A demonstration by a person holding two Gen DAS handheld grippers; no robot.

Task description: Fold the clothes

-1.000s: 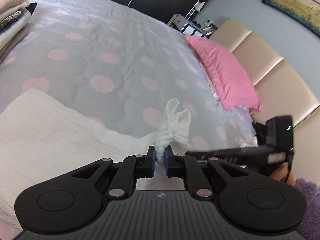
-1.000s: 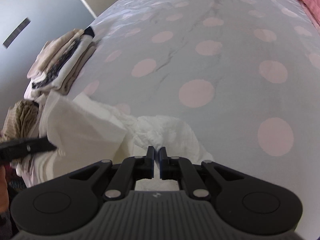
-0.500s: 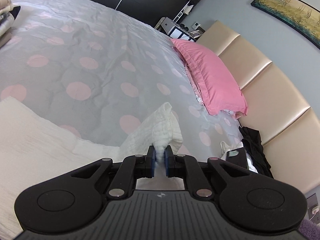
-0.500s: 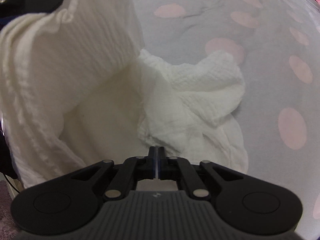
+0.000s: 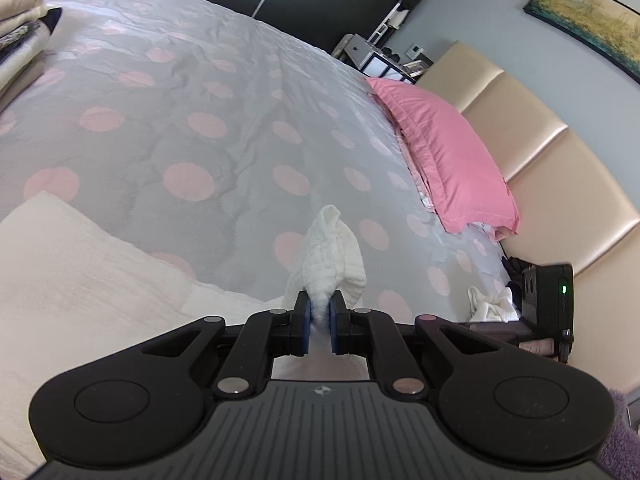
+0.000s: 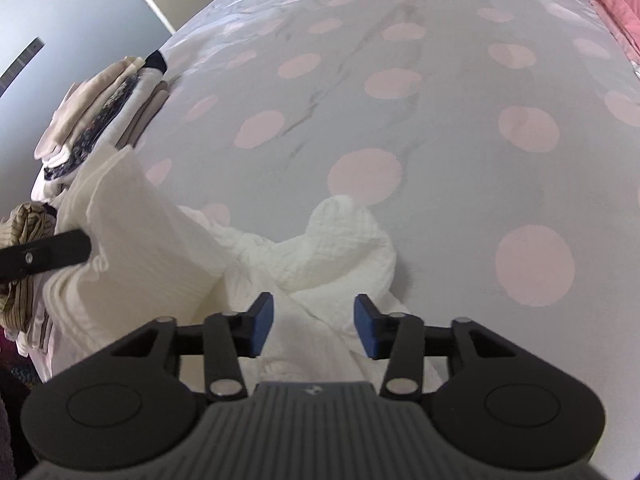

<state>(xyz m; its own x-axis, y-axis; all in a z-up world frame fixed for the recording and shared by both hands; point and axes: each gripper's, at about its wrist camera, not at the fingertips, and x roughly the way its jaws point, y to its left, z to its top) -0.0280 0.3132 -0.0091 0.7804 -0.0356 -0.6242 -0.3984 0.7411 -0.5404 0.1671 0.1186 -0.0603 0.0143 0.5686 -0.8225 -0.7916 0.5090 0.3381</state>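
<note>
The left gripper [image 5: 319, 318] is clenched on a bunched corner of the white crinkled garment [image 5: 332, 256], holding it up off the grey bedspread with pink dots [image 5: 192, 128]. The right gripper [image 6: 314, 326] is letting its jaws spread apart over the rumpled part of the same garment [image 6: 332, 248], whose cloth lies below the blue pads [image 6: 262, 328] without being pinched. A stack of folded clothes [image 6: 100, 116] sits at the bed's far left edge, and a pink pillow [image 5: 448, 152] leans by the beige headboard [image 5: 560, 168].
</note>
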